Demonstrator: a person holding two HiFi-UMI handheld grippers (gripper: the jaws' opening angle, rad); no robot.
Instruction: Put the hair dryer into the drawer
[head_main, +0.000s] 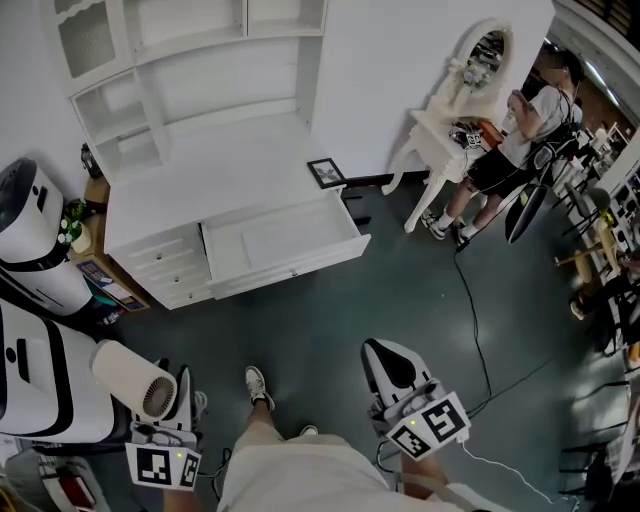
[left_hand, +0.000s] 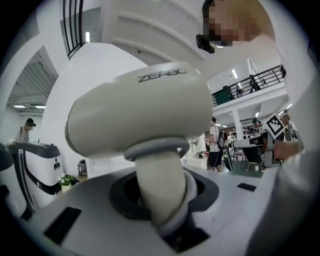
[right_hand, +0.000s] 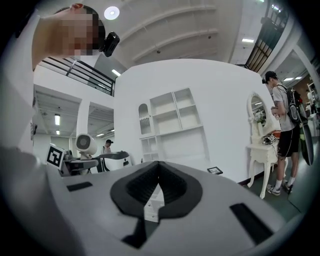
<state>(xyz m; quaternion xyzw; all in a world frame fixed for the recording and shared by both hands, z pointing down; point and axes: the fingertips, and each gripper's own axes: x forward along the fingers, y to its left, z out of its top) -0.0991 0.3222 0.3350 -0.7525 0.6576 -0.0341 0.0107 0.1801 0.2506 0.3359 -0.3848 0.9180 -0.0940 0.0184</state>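
Note:
A cream hair dryer (head_main: 130, 377) is at the lower left of the head view, with its round grille facing me. My left gripper (head_main: 174, 400) is shut on its handle. In the left gripper view the dryer's body (left_hand: 140, 115) fills the frame above the jaws, which clamp the handle (left_hand: 161, 185). My right gripper (head_main: 391, 366) hangs at the lower right, jaws together and nothing in them; its black pads (right_hand: 172, 182) meet at the tip. Ahead stands a white desk (head_main: 210, 175) with its wide drawer (head_main: 280, 238) pulled open and bare inside. Both grippers are well short of it.
A small picture frame (head_main: 326, 172) lies on the desk's right corner. To the right stand a white vanity table with a mirror (head_main: 455, 120) and a person (head_main: 510, 140). White and black machines (head_main: 30, 250) crowd the left. A cable (head_main: 480, 340) runs across the dark floor.

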